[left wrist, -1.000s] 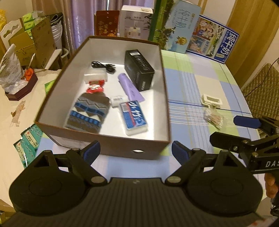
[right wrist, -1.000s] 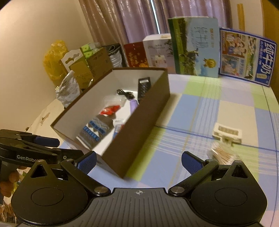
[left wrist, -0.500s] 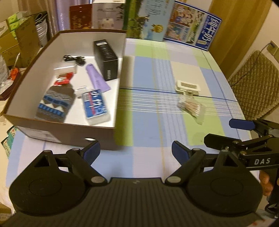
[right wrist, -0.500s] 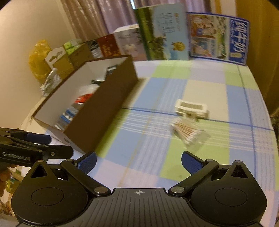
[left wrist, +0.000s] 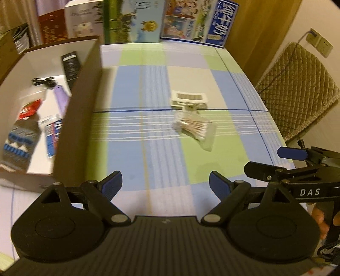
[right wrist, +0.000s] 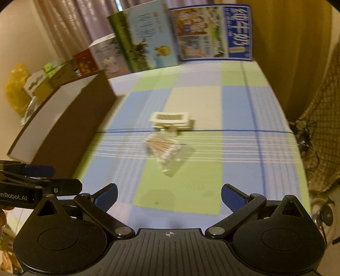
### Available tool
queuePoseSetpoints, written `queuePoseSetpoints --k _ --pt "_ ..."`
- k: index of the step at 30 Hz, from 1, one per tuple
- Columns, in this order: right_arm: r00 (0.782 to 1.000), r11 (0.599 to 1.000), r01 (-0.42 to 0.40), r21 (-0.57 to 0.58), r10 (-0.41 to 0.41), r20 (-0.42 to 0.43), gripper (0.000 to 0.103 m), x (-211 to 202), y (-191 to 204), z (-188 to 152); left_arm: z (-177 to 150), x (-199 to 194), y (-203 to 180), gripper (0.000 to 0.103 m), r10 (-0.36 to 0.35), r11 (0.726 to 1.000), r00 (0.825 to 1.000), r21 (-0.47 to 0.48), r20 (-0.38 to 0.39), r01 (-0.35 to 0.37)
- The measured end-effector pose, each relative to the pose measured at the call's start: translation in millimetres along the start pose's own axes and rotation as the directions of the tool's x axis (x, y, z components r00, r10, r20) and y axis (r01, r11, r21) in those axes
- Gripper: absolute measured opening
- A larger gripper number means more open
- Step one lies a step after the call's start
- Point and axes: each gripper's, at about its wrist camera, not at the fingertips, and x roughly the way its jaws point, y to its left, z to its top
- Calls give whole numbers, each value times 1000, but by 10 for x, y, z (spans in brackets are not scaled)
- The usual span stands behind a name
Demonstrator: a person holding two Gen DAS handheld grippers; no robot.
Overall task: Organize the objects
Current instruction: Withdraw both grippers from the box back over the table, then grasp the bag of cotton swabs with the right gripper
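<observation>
Two hand-held grippers over a checked tablecloth (left wrist: 148,89), both views motion-blurred. Left gripper (left wrist: 165,183): fingers spread wide, nothing between the blue pads (left wrist: 112,182), held above the near edge of the table. Right gripper (right wrist: 169,196): likewise spread and holding nothing, blue pads (right wrist: 230,196) well apart; seen from the left wrist view at the right margin (left wrist: 274,162). Bag of cotton swabs (left wrist: 194,129) lying flat near the table's middle, ahead of both grippers and apart from each; also in the right wrist view (right wrist: 165,148). Small white holder (left wrist: 188,99) just behind the bag, possibly touching it, though blur blurs the boundary. Open brown box (left wrist: 80,114) with white interior along the left of the table, well apart from the swabs. Inside the box: patterned knit piece (left wrist: 18,138), blue-and-white packet (left wrist: 52,132), red packet (left wrist: 29,109), lilac tube (left wrist: 60,97), black carton (left wrist: 71,65), and coiled black cable (left wrist: 43,81). Printed cartons (left wrist: 136,20) standing upright along the far edge of the table. Quilted chair (left wrist: 297,89) beside the table's right side.
</observation>
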Motion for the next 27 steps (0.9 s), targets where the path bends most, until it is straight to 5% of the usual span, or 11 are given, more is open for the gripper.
queuePoseSetpoints --k 8,16,27 --pt "998 996 62 56 -63 13 101 100 -336 41 107 394 -255 87 -40 997 999 60 29 39" --pt "999 1000 5 -14 -4 40 100 355 -384 187 292 713 -300 86 10 996 1000 88 9 -11" --pt "990 964 -138 -228 140 -3 74 1036 -60 478 482 1037 -25 86 101 994 994 53 -34 -100"
